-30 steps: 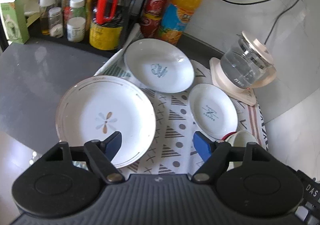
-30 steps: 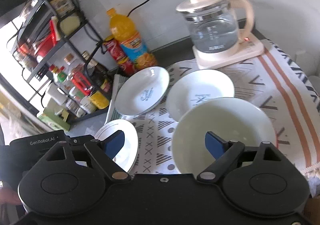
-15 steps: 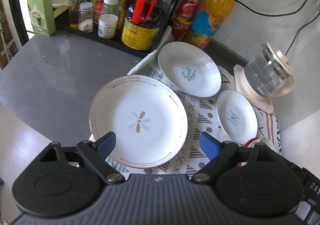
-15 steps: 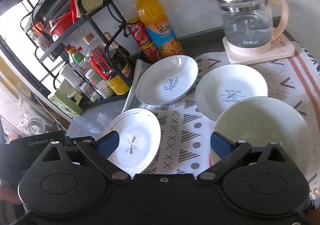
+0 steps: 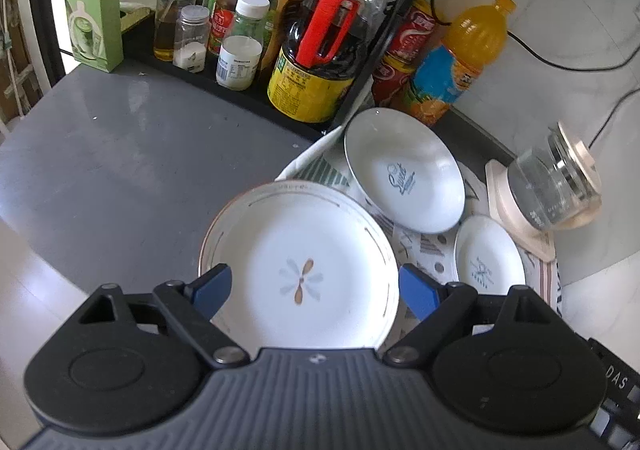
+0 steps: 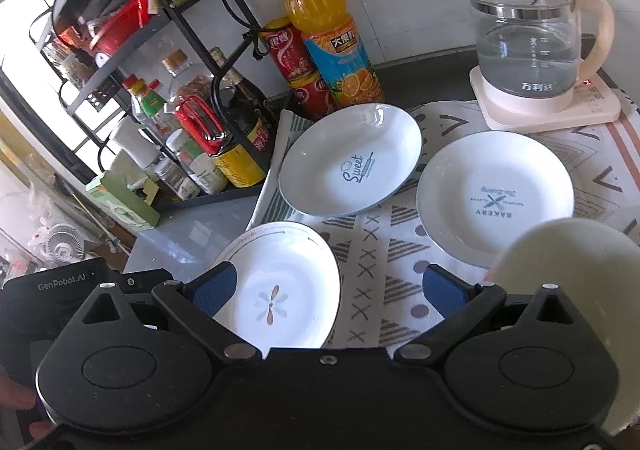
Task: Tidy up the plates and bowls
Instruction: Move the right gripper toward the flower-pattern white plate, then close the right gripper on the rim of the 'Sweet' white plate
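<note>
Swung the left tongs (image 5: pixel 312 286) across in the last second and lined them up on the flower plate (image 5: pixel 296 246). Held them wide apart, one blue pad at each side of its near rim, gripping nothing. Had that plate off to the left of the tongs a second ago; centred it between them now. Looked like a pick-up being set up, though not yet begun.

Pulled the right tongs (image 6: pixel 328 288) away from the cream bowl (image 6: pixel 568 274) at the same time. Had framed the bowl squarely a second ago; left it at the right edge of that view, right of the flower plate (image 6: pixel 280 282) and nearer the camera. Kept these tongs spread and empty too, over the patterned mat (image 6: pixel 380 250) just right of the flower plate.

Left everything beyond untouched: Bakery plate (image 6: pixel 496 197) past the flower plate to the right, Sweet plate (image 6: pixel 352 161) straight behind it, kettle (image 6: pixel 532 53) further back and right. Found the flower plate half on the mat, half over the bare grey worktop (image 5: pixel 120 153). Stacked nothing so far; judged the flower plate to be first in line.
</note>
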Demonstrator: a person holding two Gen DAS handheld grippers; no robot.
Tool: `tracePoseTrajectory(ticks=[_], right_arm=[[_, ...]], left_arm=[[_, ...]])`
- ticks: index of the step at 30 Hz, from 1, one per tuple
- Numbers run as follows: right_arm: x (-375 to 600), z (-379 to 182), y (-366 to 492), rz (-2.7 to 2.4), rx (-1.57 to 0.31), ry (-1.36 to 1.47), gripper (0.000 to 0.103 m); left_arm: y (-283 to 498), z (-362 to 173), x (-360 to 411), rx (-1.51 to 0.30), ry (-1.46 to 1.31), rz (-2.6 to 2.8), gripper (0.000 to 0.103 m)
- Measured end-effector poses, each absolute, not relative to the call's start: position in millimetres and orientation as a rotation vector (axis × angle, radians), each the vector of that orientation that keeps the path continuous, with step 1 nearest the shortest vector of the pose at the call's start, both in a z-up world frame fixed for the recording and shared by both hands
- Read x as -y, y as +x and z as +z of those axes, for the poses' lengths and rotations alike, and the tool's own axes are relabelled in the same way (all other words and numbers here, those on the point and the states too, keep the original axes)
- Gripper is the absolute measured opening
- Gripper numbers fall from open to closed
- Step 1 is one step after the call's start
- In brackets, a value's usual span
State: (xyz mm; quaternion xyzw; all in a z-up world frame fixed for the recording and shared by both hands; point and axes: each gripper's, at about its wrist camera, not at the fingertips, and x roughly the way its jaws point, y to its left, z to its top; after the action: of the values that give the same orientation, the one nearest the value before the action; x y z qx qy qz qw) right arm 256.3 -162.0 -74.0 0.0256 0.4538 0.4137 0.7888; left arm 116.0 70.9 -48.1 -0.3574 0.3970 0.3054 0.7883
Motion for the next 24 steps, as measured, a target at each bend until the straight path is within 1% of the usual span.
tracePoseTrajectory(ticks=[4, 5, 9, 11, 14, 19, 22, 24], right_arm=[[148.3, -79.0, 267.9, 0.857, -0.99, 0.067, 0.098], [145.4, -80.5, 271.5, 0.842, -0.998, 0.073, 0.096], [135.7, -86.4, 286.3, 0.792, -1.008, 0.102, 0.091], [132.4, -89.8, 293.4, 0.757, -1.023, 0.122, 0.084], [128.3, -92.9, 301.0, 0.728, -1.021, 0.155, 0.082], [123.4, -103.0, 315.1, 0.676, -1.053, 0.203, 0.077], [119.2, -109.1, 321.5, 0.646, -1.069, 0.227, 0.071], [116.0, -113.2, 325.5, 0.632, -1.081, 0.244, 0.07]], left_arm=[[130.3, -57.5, -92.7, -0.855, -0.791, 0.631, 0.088], [134.4, -59.4, -97.2, -0.856, -0.792, 0.621, 0.088], [155.1, -67.8, -115.7, -0.862, -0.788, 0.584, 0.086], [165.1, -70.6, -123.0, -0.859, -0.785, 0.559, 0.086], [180.6, -75.0, -132.2, -0.862, -0.768, 0.528, 0.085], [207.2, -85.2, -146.7, -0.878, -0.761, 0.479, 0.079], [221.1, -91.8, -152.7, -0.887, -0.76, 0.448, 0.074], [229.9, -96.9, -157.3, -0.895, -0.756, 0.438, 0.069]])
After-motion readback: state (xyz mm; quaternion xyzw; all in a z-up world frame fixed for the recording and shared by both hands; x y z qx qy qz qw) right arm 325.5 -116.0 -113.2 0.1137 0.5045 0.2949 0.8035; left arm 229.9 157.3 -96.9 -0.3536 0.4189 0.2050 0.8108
